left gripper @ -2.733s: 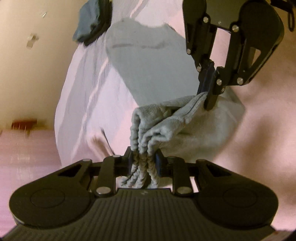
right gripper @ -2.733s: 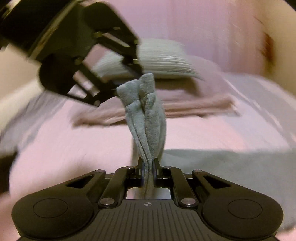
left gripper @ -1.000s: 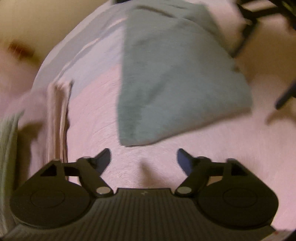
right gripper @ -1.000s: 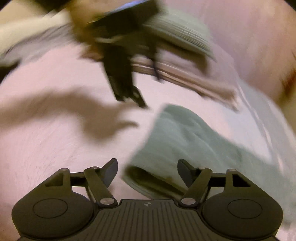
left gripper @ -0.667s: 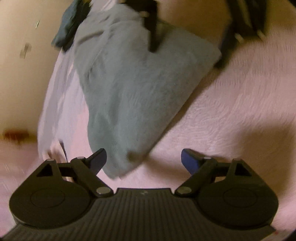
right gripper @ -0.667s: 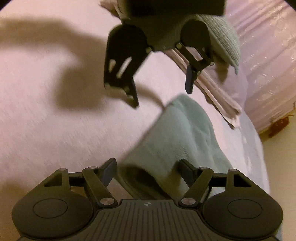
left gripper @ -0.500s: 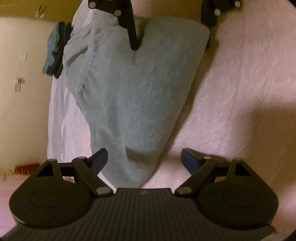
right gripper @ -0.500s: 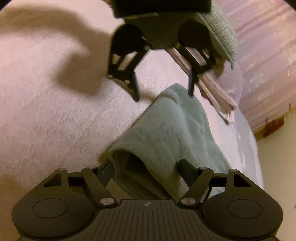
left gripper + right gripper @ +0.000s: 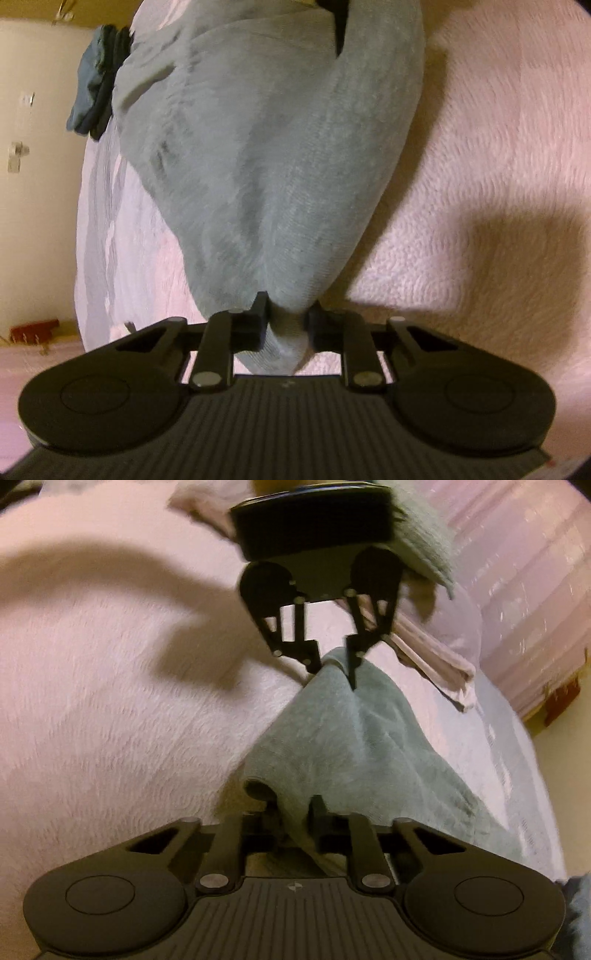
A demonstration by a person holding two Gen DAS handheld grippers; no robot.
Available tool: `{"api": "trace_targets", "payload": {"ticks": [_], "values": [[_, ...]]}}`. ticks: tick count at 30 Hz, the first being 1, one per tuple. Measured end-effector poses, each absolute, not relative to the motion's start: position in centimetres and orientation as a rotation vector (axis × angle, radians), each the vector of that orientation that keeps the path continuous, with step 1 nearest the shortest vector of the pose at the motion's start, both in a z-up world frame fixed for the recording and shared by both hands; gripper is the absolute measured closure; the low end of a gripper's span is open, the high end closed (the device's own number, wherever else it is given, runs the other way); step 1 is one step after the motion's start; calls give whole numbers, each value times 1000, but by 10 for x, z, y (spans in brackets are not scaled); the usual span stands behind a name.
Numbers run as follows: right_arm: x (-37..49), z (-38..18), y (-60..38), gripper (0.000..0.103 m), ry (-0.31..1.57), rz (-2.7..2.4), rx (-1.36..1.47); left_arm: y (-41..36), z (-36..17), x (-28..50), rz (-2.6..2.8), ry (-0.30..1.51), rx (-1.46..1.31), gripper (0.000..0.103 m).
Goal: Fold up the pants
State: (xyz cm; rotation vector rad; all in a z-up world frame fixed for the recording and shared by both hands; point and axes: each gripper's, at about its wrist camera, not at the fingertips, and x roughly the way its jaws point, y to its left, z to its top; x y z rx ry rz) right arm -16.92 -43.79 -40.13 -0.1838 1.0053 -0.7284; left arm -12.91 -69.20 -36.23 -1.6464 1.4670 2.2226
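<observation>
Left gripper (image 9: 286,325) and right gripper (image 9: 295,812), jaws both pinching opposite corners of grey folded pants (image 9: 266,155), on pink bed (image 9: 480,184).

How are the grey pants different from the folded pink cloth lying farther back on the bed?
The grey pants are pinched at both ends, by the left gripper and the right gripper; nothing holds the pink cloth. The pants bunch into ridges at each grip, while the pink cloth lies flat. The pants are grey-green; the cloth is pale pink. Both rest on the pink bedspread.
</observation>
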Motion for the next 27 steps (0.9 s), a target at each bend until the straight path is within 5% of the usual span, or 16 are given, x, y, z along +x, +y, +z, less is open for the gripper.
{"api": "trace_targets", "payload": {"ticks": [9, 13, 20, 23, 25, 27], "values": [[-173, -335, -420, 95, 939, -706, -47, -673, -296, -129, 2274, 1333, -1740, 92], [-172, -309, -396, 95, 922, -707, 9, -646, -269, -112, 2241, 1267, -1828, 103], [-189, -296, -388, 96, 911, -745, 88, -611, -250, -97, 2272, 1277, -1844, 102], [-193, -302, -386, 96, 921, -732, 87, -607, -273, -103, 2253, 1304, -1810, 75], [-195, -305, -385, 96, 920, -725, 86, -603, -292, -102, 2282, 1384, -1745, 40], [-197, -307, -385, 96, 919, -720, 85, -603, -310, -103, 2310, 1423, -1705, 36]]}}
